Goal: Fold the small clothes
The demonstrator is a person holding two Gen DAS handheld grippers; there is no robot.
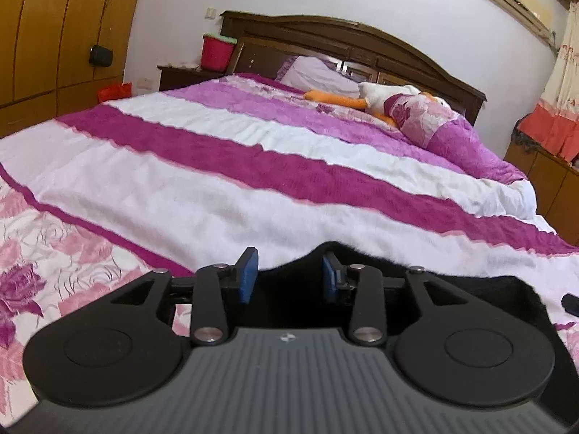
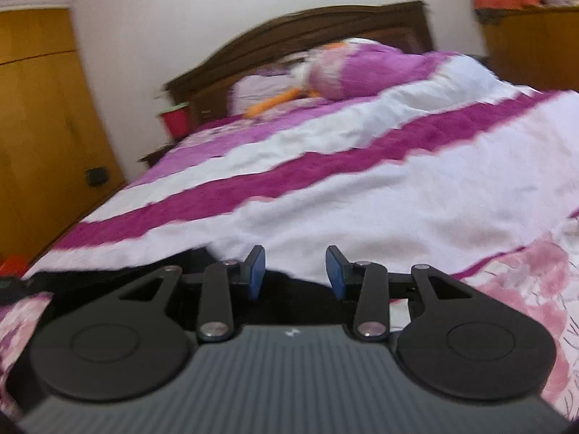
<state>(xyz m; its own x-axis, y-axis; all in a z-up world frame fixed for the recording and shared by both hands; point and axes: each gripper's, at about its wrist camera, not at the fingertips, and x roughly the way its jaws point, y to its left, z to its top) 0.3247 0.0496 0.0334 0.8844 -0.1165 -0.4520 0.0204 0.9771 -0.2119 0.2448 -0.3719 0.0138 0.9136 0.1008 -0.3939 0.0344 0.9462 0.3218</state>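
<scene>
The black garment (image 1: 362, 264) lay on the bed (image 1: 217, 181) low in both frames, directly under and between the 2 grippers. In the left wrist view it spread from the left gripper (image 1: 289, 275) toward lower right; in the right wrist view, from the right gripper (image 2: 295, 271) toward lower left. Both jaws stood open, gripping nothing, about equally near.

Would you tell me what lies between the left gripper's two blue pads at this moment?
In the left wrist view, the black garment fills the gap of the open left gripper, rising in a fuzzy hump; behind it lies the striped bedspread.
</scene>
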